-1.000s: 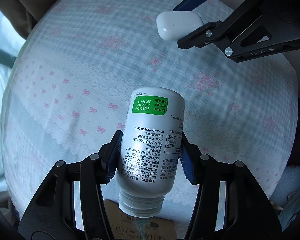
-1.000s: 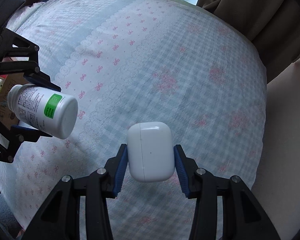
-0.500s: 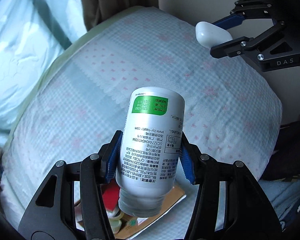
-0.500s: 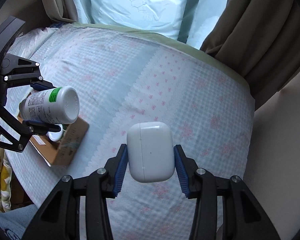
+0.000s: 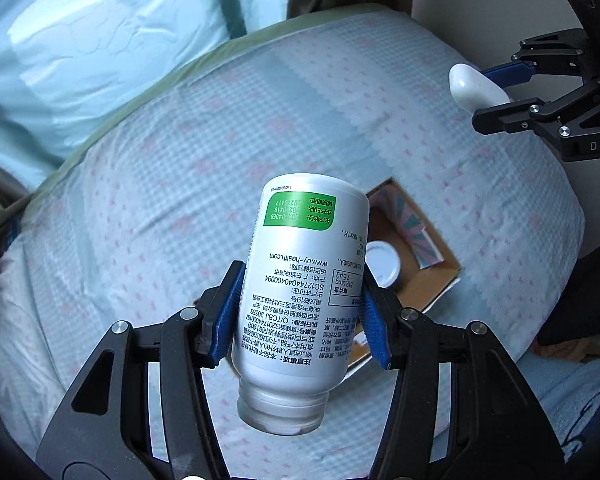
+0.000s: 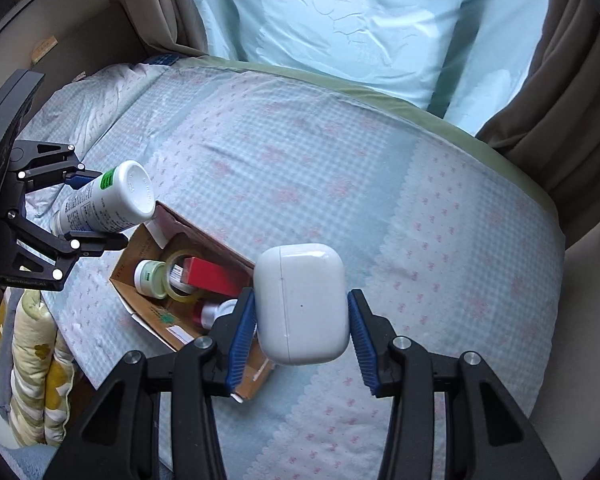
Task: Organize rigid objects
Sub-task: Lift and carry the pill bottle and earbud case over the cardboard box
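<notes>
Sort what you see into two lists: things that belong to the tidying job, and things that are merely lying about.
Part of the job:
- white plastic pill bottle with green label, clamped in left gripper
- white rounded earbud case, clamped in right gripper
- open brown cardboard box already holding small items

Lying about:
- blue checked bedspread
- brown curtains
- floral cushion

Both cameras ride high above the bed (image 5: 148, 208), each looking steeply down along its own tongs. The left one peers past the left tongs (image 5: 300, 316) and a bottle (image 5: 304, 280) held close to the lens, facing the pillow end and window. The right one looks past the right tongs (image 6: 302, 332) and a white case (image 6: 302, 304), just as near. Both take in the checked bedspread, the cardboard box (image 6: 140, 240) and the curtains (image 6: 572, 128), and each catches the other's tongs at its edge.
</notes>
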Demonstrator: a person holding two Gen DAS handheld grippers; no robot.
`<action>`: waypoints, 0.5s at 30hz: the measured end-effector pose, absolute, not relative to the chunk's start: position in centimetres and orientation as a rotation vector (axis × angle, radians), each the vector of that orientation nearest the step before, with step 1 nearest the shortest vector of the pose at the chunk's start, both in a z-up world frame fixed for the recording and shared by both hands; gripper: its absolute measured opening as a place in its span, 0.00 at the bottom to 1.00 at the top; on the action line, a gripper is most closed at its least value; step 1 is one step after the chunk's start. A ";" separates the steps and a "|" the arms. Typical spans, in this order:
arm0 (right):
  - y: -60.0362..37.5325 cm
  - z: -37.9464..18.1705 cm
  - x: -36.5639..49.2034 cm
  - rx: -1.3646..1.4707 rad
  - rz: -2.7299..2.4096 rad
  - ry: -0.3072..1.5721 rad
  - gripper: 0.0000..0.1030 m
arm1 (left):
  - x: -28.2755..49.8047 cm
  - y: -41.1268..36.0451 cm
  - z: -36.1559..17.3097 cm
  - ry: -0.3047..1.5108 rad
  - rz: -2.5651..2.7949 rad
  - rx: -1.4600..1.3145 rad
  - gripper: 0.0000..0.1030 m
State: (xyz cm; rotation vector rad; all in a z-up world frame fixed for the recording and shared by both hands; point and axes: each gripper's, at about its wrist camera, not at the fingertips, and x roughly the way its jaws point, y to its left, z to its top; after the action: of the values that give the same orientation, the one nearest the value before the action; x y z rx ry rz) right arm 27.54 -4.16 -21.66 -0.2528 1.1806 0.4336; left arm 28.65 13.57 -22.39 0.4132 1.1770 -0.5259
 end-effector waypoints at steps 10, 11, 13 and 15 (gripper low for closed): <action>2.8 -29.7 28.9 -0.188 0.407 1.302 0.41 | 28.4 20.5 -32.0 1.281 -0.480 0.370 0.49; 3.1 -30.7 29.0 -0.178 0.393 1.315 0.41 | 28.4 20.8 -33.0 1.288 -0.476 0.370 0.49; 3.4 -32.7 29.3 -0.149 0.348 1.346 0.41 | 28.5 21.2 -34.8 1.306 -0.458 0.376 0.49; 3.1 -34.5 29.5 -0.102 0.282 1.379 0.41 | 28.7 21.6 -36.7 1.326 -0.435 0.365 0.49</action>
State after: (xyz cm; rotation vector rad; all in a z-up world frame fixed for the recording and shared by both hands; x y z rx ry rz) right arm 29.46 3.08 -34.53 -0.1018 1.3790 0.2817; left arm 28.74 21.62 -36.65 0.3647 1.3261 -0.4352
